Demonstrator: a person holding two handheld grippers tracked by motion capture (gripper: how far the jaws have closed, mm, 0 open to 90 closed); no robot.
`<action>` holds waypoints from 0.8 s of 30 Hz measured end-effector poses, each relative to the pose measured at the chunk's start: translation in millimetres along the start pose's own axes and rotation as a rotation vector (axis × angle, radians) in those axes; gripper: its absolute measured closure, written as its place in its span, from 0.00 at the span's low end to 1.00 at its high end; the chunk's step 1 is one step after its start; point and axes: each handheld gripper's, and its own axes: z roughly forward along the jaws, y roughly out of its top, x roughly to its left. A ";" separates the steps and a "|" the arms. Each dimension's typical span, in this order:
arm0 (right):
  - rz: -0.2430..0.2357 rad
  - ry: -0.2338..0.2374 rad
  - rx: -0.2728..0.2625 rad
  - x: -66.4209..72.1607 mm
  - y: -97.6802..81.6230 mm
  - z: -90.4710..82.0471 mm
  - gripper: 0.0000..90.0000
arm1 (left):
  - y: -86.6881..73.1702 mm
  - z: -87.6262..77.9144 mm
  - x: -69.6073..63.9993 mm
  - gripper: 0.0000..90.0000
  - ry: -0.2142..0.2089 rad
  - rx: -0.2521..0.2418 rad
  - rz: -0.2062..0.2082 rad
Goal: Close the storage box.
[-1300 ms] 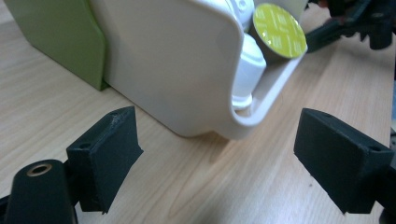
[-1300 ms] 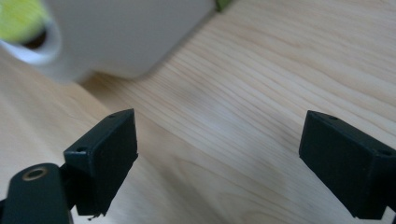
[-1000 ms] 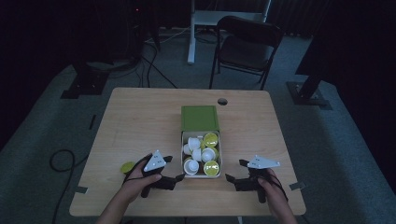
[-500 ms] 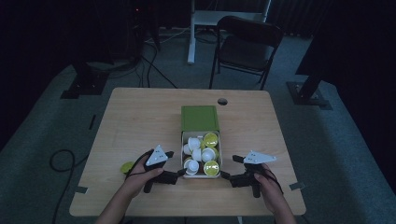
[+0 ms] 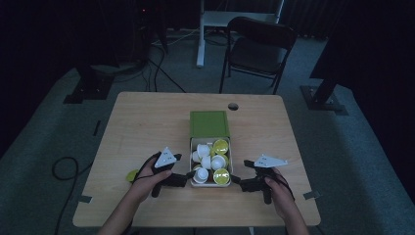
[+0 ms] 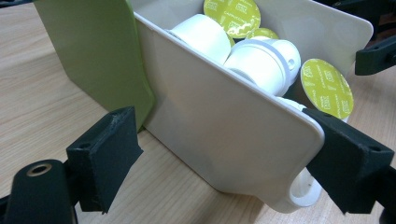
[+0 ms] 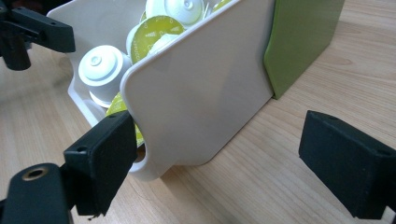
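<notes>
A white box (image 5: 230, 161) filled with several white and lime-lidded capsules (image 5: 211, 161) sits at mid-table, its green sleeve (image 5: 209, 123) slid back behind it. My left gripper (image 5: 188, 177) is at the box's near left corner, and my right gripper (image 5: 236, 180) at its near right corner. In the left gripper view the left gripper (image 6: 224, 161) is open astride the white side wall (image 6: 219, 121); one jaw meets the wall's front end, the other stands off it. The right gripper (image 7: 224, 163) is open in the same way around the opposite wall (image 7: 205, 93).
A loose lime capsule (image 5: 132, 175) lies on the table (image 5: 147, 122) left of my left hand. A cable hole (image 5: 233, 105) sits near the far edge. A dark chair (image 5: 259, 49) stands beyond the table.
My right gripper has edged a little left towards the box. The left gripper and the box have hardly shifted.
</notes>
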 end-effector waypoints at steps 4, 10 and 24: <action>-0.008 0.001 0.005 -0.2 1.2 1.1 0.12 | 1.3 0.6 1.0 0.16 0.002 0.003 0.001; 0.003 0.002 0.010 -1.5 3.4 4.1 0.12 | 3.6 1.9 3.9 0.15 0.012 0.002 -0.003; 0.024 -0.001 0.002 -11.9 8.1 11.0 0.12 | 9.0 9.8 12.0 0.15 0.013 0.000 -0.024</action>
